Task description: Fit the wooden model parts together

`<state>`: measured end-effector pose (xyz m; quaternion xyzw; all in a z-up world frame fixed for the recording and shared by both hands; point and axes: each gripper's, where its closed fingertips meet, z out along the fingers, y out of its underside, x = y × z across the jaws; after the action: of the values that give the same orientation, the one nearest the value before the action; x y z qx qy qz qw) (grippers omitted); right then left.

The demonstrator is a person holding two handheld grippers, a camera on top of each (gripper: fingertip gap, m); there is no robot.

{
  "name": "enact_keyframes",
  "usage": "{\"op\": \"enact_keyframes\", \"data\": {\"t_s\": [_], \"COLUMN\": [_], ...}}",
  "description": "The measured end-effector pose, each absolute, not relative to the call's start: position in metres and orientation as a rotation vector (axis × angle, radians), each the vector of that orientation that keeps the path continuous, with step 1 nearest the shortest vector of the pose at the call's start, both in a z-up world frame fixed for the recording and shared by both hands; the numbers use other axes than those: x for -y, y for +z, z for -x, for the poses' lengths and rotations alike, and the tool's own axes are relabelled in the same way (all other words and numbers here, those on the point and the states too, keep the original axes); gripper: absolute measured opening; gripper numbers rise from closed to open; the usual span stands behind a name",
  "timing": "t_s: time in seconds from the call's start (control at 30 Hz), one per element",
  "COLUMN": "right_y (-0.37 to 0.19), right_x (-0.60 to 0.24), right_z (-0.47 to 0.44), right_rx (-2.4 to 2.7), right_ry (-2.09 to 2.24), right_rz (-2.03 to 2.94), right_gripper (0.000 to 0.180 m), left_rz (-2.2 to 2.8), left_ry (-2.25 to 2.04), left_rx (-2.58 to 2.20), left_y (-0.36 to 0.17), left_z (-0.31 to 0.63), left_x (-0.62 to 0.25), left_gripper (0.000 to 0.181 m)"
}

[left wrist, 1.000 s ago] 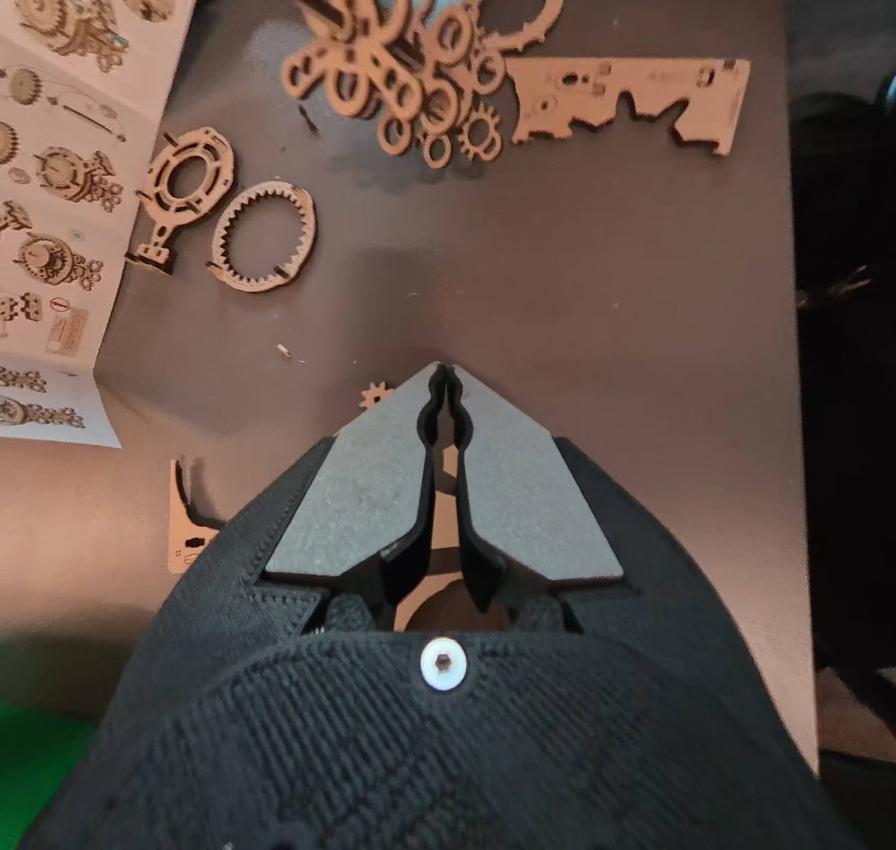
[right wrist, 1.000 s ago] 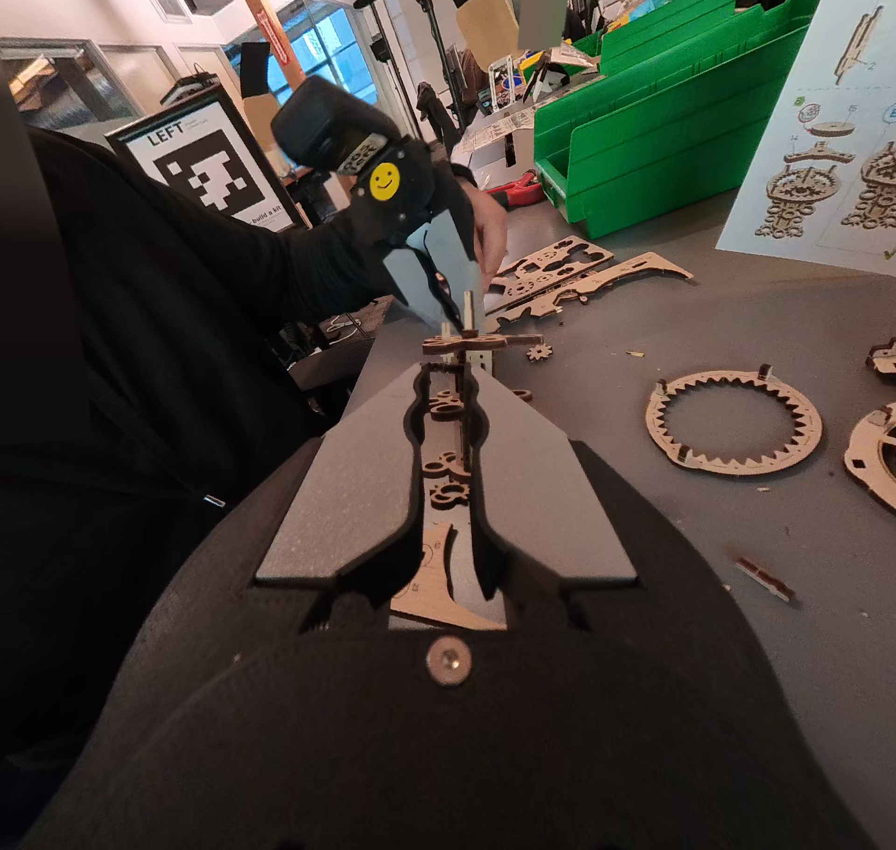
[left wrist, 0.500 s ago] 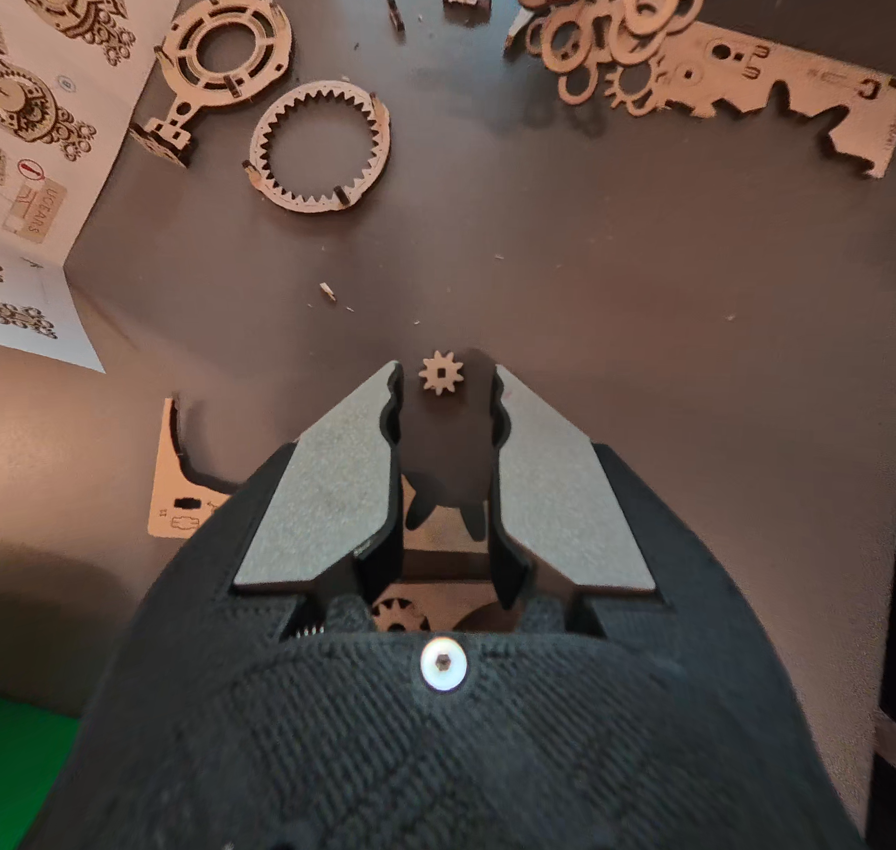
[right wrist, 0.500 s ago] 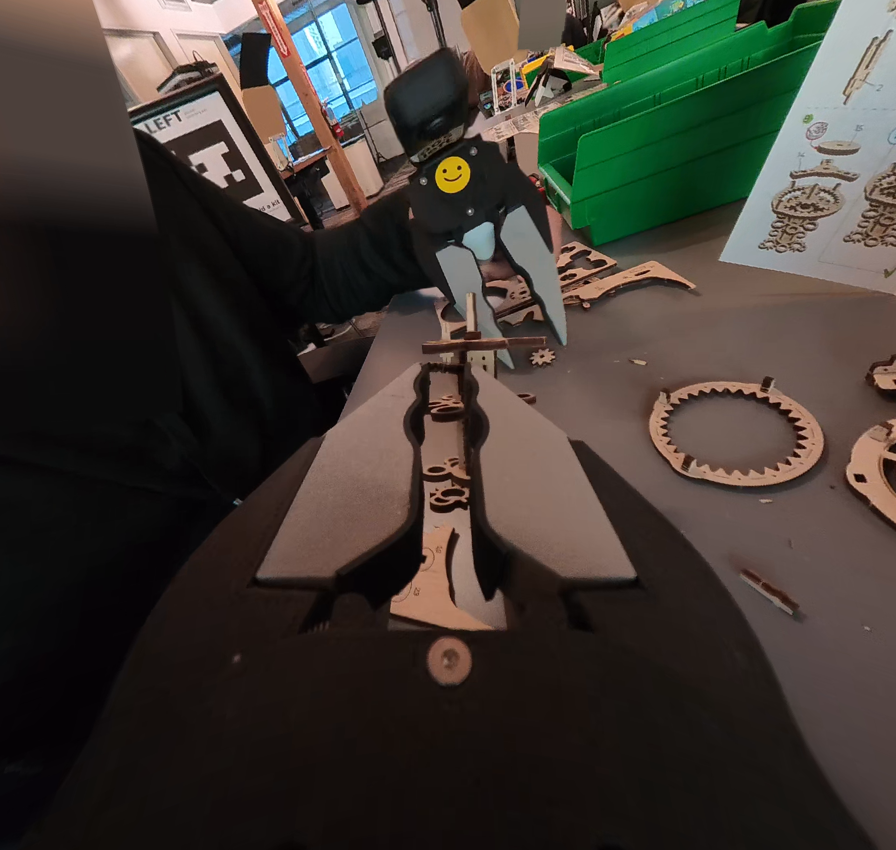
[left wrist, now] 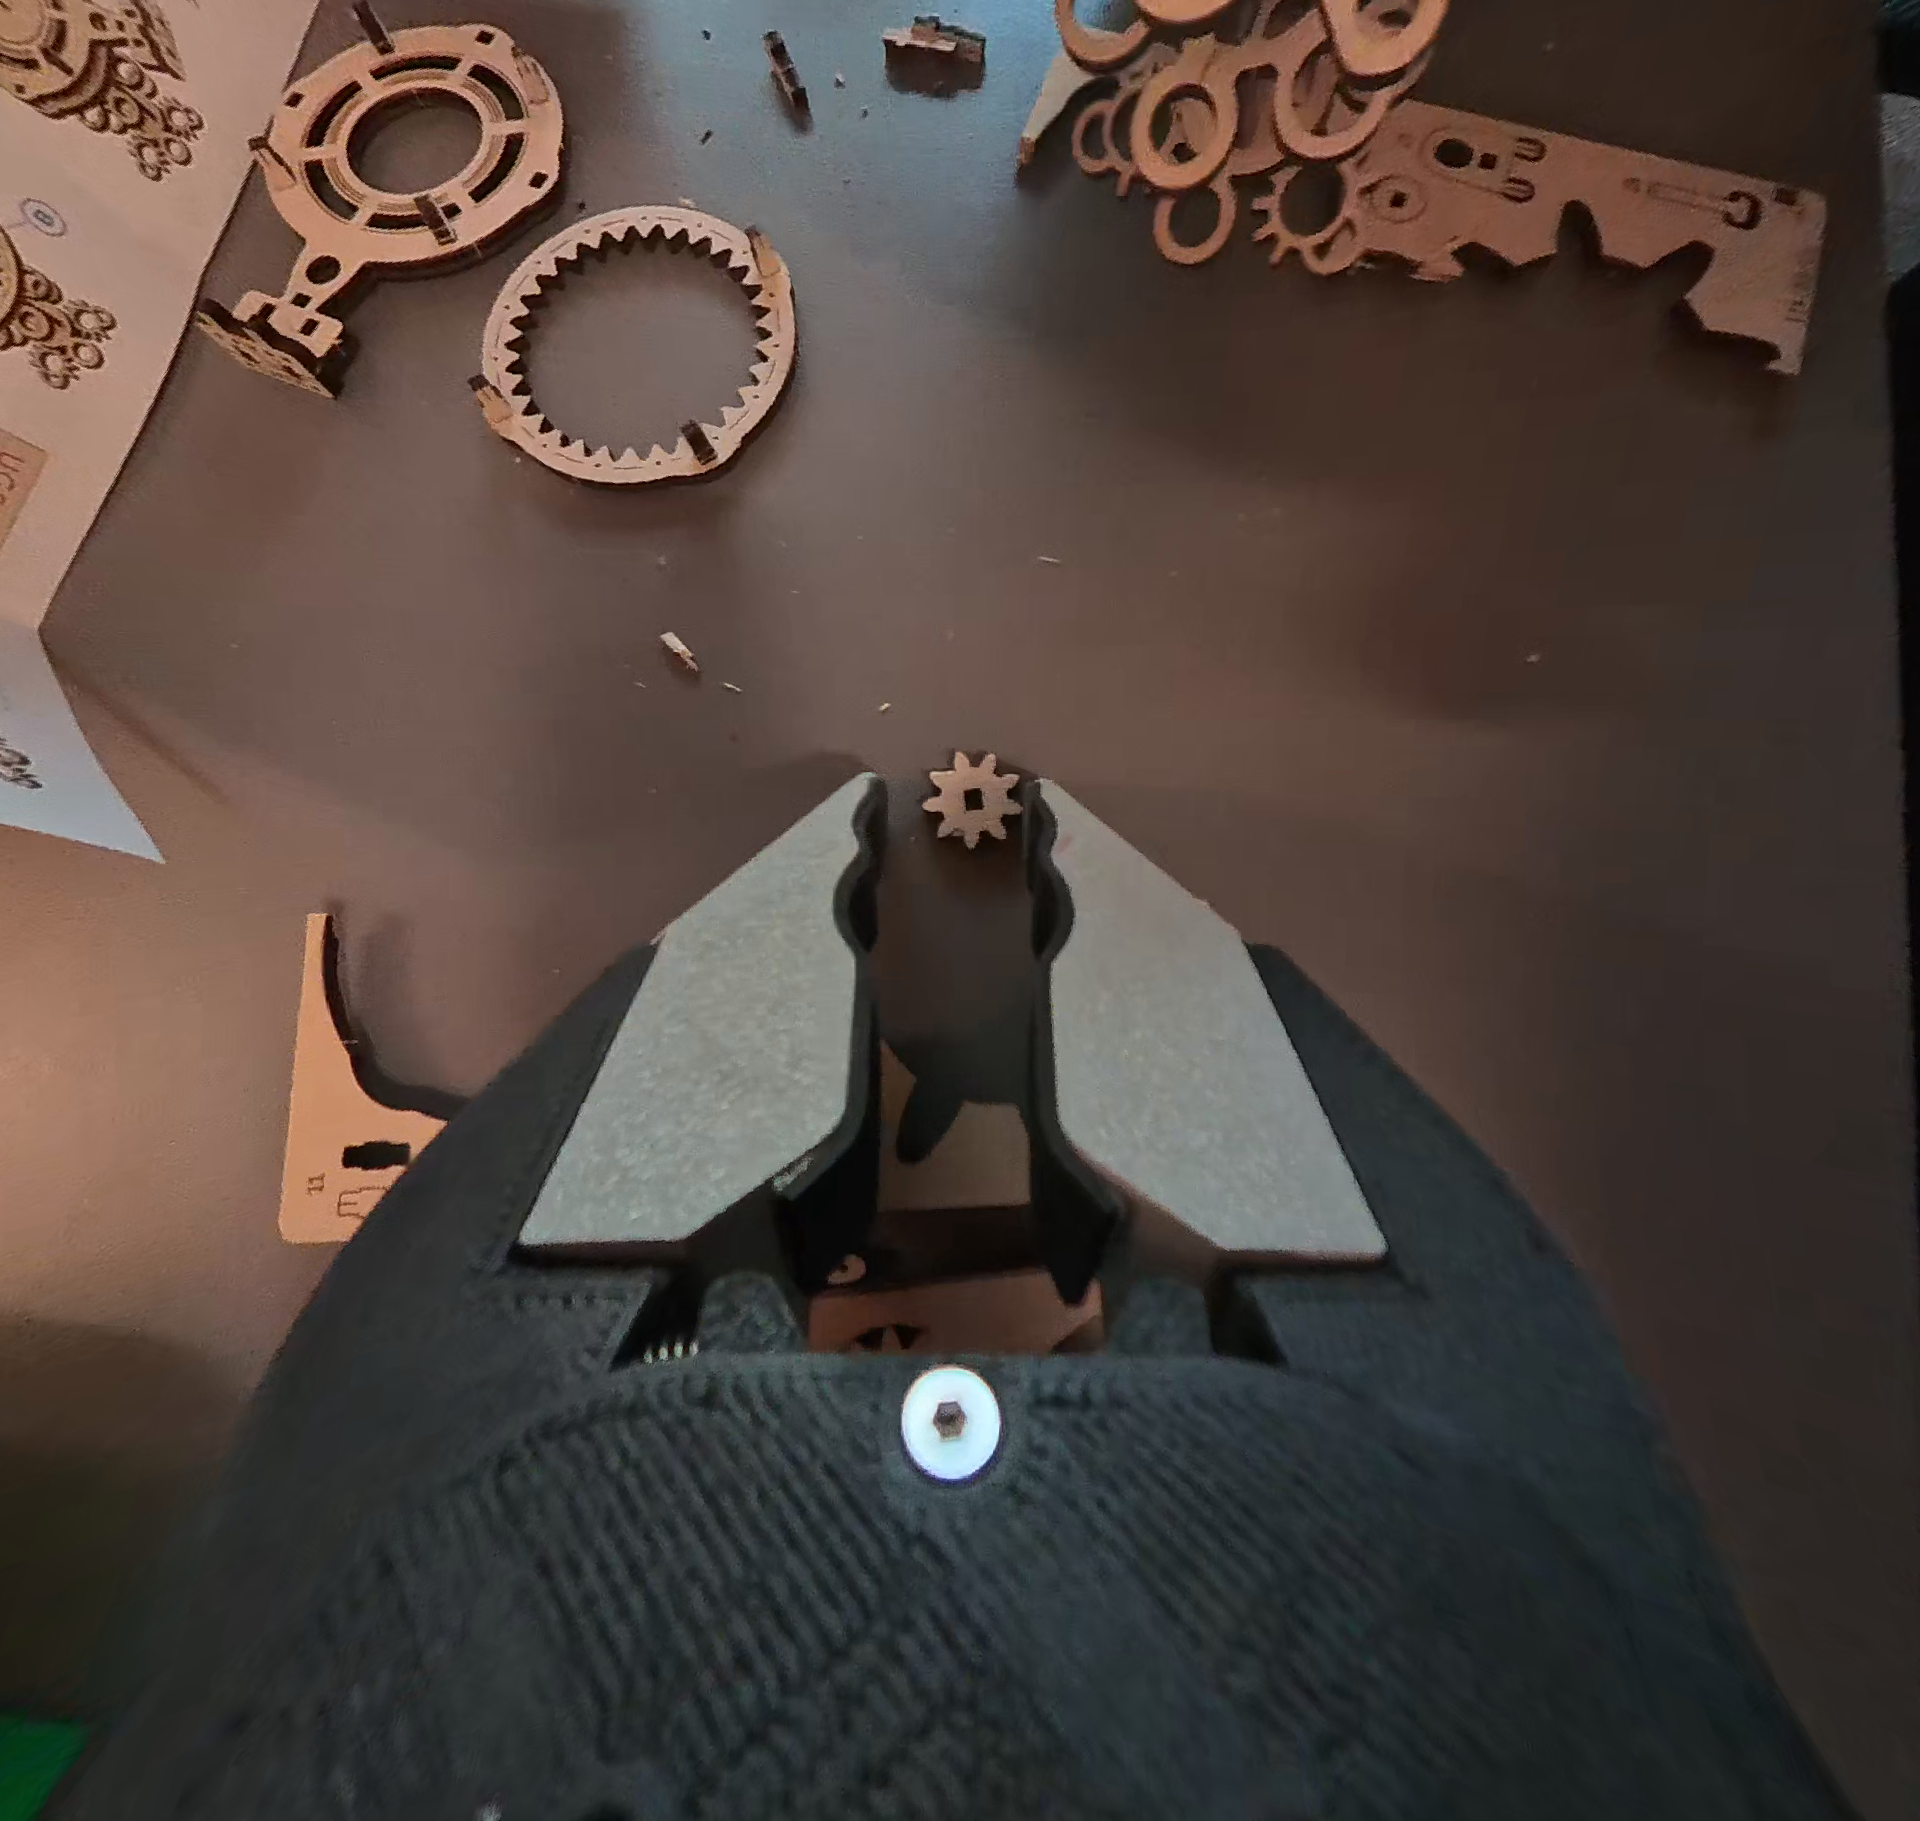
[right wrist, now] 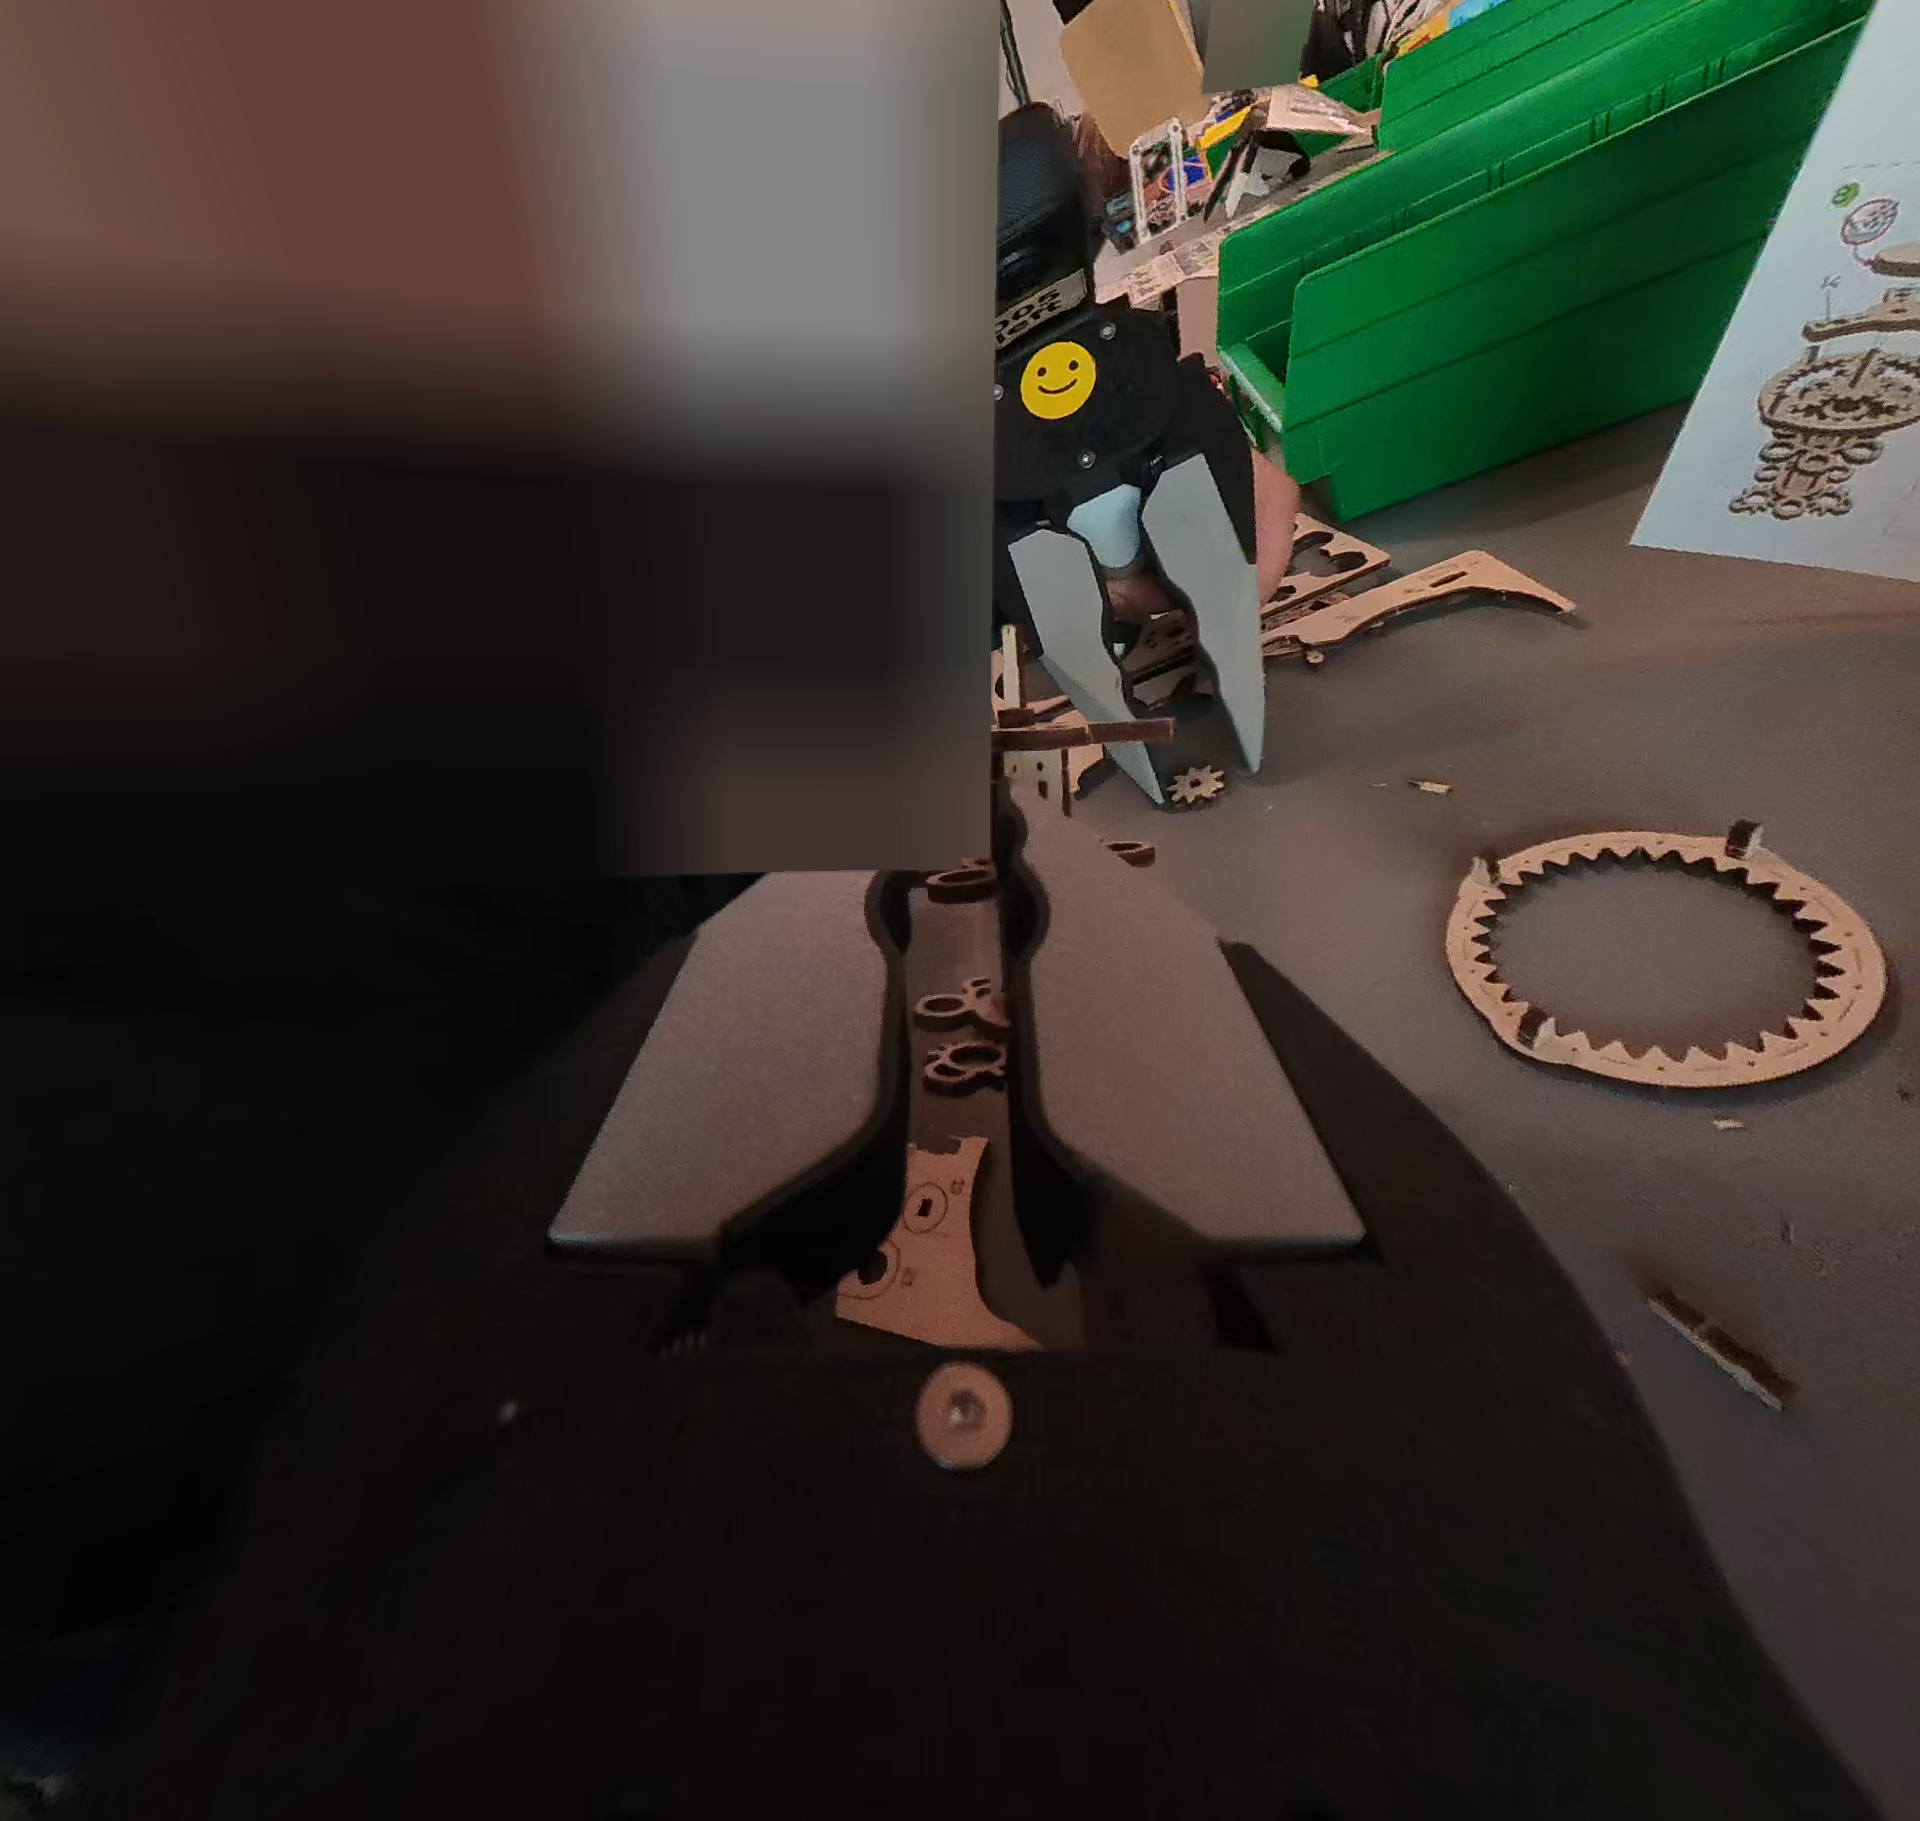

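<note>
The left gripper point(left wrist: 954, 797) hangs spread over the worktop point(left wrist: 1299, 649), the small gear point(left wrist: 971, 799) lying flat between its tips, nearer the right finger. The right gripper point(right wrist: 961, 898) pinches a wooden part point(right wrist: 1081, 730).

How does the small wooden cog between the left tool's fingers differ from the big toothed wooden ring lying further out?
The small wooden cog has teeth pointing outward and a square centre hole; the big toothed wooden ring has teeth pointing inward around a wide opening. The cog is far smaller. The ring carries dark pegs on its rim; the cog has none. Both lie flat on the grey table.
</note>
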<state>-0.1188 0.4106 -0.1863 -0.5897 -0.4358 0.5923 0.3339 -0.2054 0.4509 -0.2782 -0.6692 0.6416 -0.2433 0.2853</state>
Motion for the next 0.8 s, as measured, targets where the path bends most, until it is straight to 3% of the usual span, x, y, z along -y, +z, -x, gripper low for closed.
{"op": "enact_keyframes", "data": {"t_s": [0.13,0.57,0.8], "right_y": [-0.1848,-0.1860,-0.1860], "right_x": [-0.4111,-0.4096,-0.4093], "right_z": [0.1169,0.1180,0.1186], "right_rx": [1.130,1.145,1.147], "right_ry": [1.537,1.520,1.520], "right_rz": [1.530,1.536,1.536], "right_gripper": [0.010,0.010,0.010], "left_rz": [1.771,1.779,1.780], "left_ry": [-0.652,-0.626,-0.633], "left_rx": [-1.724,-1.690,-1.694], "left_y": [-0.2783,-0.2777,-0.2782], "left_z": [0.2022,0.2014,0.2014], "left_x": [-0.4484,-0.4512,-0.4504], "left_gripper": [0.015,0.021,0.015]}}
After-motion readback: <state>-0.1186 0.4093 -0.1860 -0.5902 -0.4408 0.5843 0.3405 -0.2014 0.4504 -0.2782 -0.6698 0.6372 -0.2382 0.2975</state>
